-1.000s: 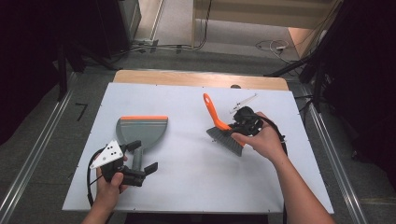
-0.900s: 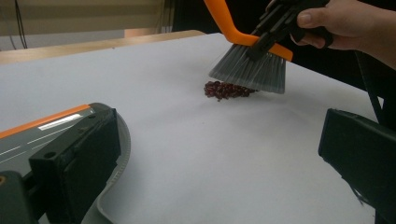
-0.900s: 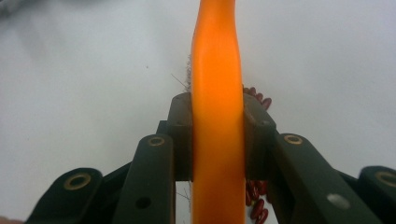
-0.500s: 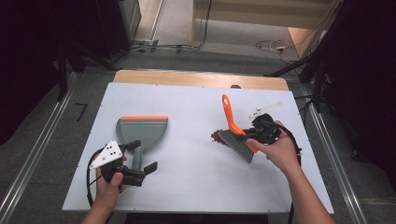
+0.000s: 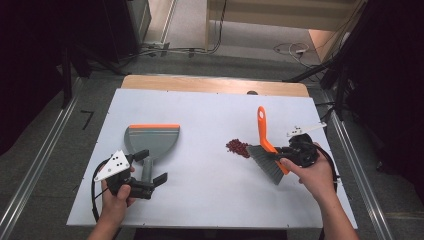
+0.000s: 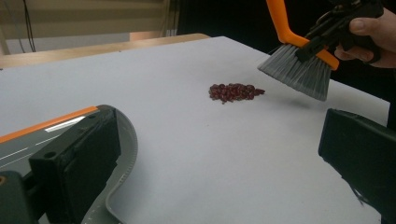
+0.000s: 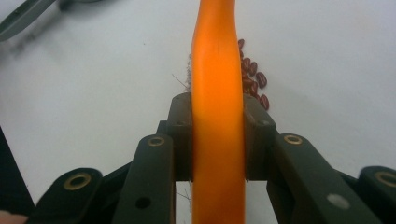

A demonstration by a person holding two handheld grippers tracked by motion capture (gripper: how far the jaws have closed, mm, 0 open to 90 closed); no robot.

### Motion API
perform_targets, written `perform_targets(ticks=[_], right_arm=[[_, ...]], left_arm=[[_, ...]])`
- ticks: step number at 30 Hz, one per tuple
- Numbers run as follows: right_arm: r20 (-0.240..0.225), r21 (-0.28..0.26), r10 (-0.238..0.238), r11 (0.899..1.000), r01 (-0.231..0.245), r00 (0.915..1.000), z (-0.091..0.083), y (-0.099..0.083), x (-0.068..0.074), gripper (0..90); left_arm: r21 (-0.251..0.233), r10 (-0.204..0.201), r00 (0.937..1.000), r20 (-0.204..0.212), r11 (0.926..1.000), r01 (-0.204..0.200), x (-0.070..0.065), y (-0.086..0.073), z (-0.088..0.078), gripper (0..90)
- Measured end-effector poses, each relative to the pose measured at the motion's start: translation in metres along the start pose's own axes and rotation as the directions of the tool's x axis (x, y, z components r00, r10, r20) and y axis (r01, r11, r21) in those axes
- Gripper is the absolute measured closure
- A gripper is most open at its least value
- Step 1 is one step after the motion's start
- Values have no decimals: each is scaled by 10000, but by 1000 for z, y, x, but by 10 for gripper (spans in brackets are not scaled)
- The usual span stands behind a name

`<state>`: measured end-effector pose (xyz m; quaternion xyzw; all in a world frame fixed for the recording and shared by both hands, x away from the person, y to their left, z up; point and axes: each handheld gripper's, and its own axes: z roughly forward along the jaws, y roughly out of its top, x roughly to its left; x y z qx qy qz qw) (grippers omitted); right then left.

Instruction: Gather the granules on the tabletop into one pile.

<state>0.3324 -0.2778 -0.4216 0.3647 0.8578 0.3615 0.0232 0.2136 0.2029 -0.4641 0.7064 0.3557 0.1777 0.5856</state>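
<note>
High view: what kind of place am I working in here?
Likely a lab or recording bay, not a home: a bare white table on a metal-railed frame, cables across the floor, dark curtains on both sides.

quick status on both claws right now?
Left claw: open, jaws either side of the dustpan handle, not clamped.
Right claw: closed on the orange brush handle.

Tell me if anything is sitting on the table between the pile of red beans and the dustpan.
Nothing visible. The red beans lie beside the brush held in the right gripper, and only bare white table separates them from the dustpan, which the left gripper's open jaws straddle at the handle.
</note>
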Motion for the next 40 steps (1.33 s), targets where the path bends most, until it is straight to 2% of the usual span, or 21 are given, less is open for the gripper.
perform_targets(ticks=[12, 16, 21, 25, 30, 37, 40], right_arm=[[-250, -681, 718, 9950, -734, 9971, -26, -42, -11, 687], [-244, -731, 947, 9927, -963, 9952, -34, -55, -17, 687], [-485, -1002, 1246, 9866, -1290, 9910, -43, -70, -32, 687], [-561, -1205, 1409, 9818, -1468, 9884, -49, -77, -37, 687], [-745, -1594, 1529, 9736, -1631, 9854, -56, -80, -42, 687], [-682, -1443, 1752, 9724, -1835, 9822, -54, -88, -50, 687], [-816, -1541, 1794, 9696, -1902, 9804, -54, -87, -51, 687]], left_arm=[[-110, 141, 9999, 24, 9998, -141, 0, 2, -2, 0], [-168, 156, 9999, 62, 9997, -155, 0, 3, -1, 0], [-164, 288, 9996, 56, 9995, -287, -6, 4, 2, 0], [-371, 412, 9991, -54, 9985, -414, -11, 4, 0, 0], [-478, 263, 9993, -284, 9985, -277, -8, 2, -1, 0], [-327, 330, 9982, -491, 9989, -347, -7, 1, 0, 0], [-266, 411, 9970, -651, 9987, -429, -7, 0, 0, 0]])
